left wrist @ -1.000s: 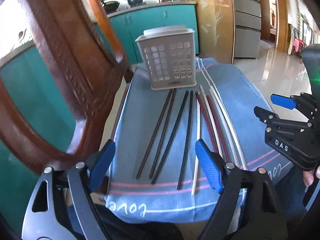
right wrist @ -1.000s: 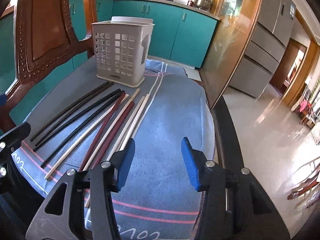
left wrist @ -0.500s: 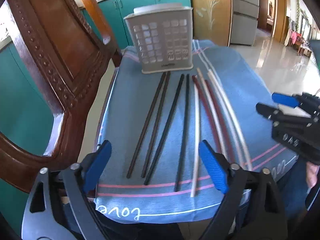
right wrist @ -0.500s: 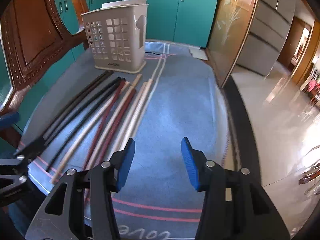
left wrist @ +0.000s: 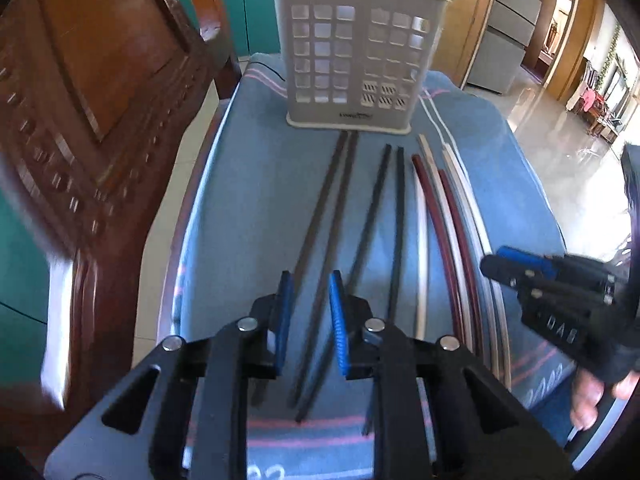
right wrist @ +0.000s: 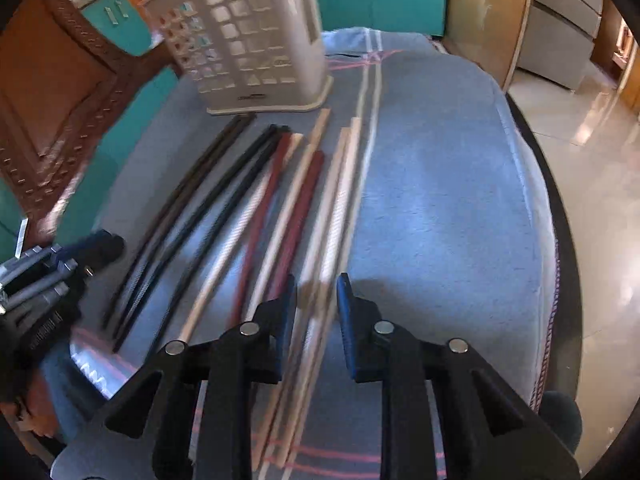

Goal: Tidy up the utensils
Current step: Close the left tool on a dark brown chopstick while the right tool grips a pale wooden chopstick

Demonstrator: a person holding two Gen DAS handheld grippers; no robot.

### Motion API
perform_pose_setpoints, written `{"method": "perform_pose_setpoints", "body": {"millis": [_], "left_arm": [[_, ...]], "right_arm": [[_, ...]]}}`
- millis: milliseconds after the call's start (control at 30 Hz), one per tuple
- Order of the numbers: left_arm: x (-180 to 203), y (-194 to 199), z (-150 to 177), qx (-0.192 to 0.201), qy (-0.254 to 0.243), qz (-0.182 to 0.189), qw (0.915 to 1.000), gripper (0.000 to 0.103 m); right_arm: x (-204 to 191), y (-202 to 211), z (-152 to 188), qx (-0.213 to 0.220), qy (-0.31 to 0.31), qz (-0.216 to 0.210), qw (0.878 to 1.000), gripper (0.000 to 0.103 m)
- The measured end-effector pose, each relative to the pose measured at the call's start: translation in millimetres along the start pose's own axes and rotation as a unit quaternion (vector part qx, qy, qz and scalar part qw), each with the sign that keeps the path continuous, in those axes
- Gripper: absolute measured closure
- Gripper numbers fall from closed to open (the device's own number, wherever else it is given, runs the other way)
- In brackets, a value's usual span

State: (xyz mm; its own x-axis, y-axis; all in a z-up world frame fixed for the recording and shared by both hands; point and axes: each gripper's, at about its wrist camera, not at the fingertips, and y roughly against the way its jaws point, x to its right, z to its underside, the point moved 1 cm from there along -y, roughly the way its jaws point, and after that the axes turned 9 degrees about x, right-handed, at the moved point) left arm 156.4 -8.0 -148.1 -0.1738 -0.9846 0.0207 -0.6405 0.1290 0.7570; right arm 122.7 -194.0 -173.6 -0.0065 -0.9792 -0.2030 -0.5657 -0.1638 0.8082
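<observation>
The left tool [left wrist: 310, 286], low in the frame's middle, has just been narrowing its jaws around the dark brown chopsticks [left wrist: 320, 216], pads not clearly pressing. The right tool [right wrist: 318, 290], likewise narrowing, straddles the pale chopsticks [right wrist: 334, 200] without a clear pinch. All chopsticks lie on the blue towel [right wrist: 440, 200] over the worktop, below the upright grey holder [left wrist: 356, 52] at top centre.

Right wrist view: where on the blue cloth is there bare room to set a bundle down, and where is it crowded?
The widest bare patch of the blue cloth lies right of the pale chopsticks, out to the cloth's right edge. Crowded: the fan of dark chopsticks and red chopsticks running from the slotted holder toward the camera, where both grippers work.
</observation>
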Motion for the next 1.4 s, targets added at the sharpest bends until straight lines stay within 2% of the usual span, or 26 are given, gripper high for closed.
{"method": "perform_pose_setpoints", "body": {"millis": [133, 233, 400, 500, 600, 667, 900, 1000, 1167, 1367, 1400], "left_arm": [[-3, -19, -15, -0.012, 0.003, 0.004, 0.9999, 0.086], [0, -36, -21, -0.026, -0.008, 0.006, 0.9996, 0.086], [2, -59, -18, -0.05, -0.01, 0.0, 0.9987, 0.086], [-1, -64, -21, -0.045, 0.006, 0.004, 0.999, 0.086], [-7, -65, -20, -0.047, 0.028, 0.012, 0.9984, 0.092], [-13, -58, -15, -0.051, 0.039, 0.021, 0.9977, 0.092], [-8, -43, 13, -0.072, 0.039, 0.049, 0.9954, 0.095], [-6, -37, 23, -0.073, 0.035, 0.052, 0.9953, 0.095], [-5, -39, 9, -0.057, 0.032, 0.044, 0.9969, 0.096], [-1, -56, -20, -0.05, 0.028, 0.04, 0.9975, 0.094], [-1, -58, -23, -0.051, 0.026, 0.037, 0.9977, 0.094]], "right_arm": [[8, 3, 0, 0.004, -0.005, 0.012, 1.0, 0.08], [19, 4, 0, 0.003, -0.019, 0.001, 1.0, 0.08], [25, 4, -6, 0.006, -0.011, 0.007, 1.0, 0.08], [22, -3, -14, 0.01, 0.002, 0.023, 1.0, 0.08], [16, -10, -20, 0.011, 0.031, 0.039, 0.999, 0.08], [12, -12, -20, 0.004, 0.049, 0.038, 0.998, 0.096], [15, 13, 7, -0.043, 0.107, 0.002, 0.993, 0.096], [17, 24, 9, -0.029, 0.117, -0.003, 0.993, 0.095], [17, 28, -6, 0.0, 0.097, -0.001, 0.995, 0.089], [4, -3, -13, -0.022, 0.115, 0.037, 0.992, 0.089], [3, -5, -13, -0.015, 0.118, 0.039, 0.992, 0.089]]}}
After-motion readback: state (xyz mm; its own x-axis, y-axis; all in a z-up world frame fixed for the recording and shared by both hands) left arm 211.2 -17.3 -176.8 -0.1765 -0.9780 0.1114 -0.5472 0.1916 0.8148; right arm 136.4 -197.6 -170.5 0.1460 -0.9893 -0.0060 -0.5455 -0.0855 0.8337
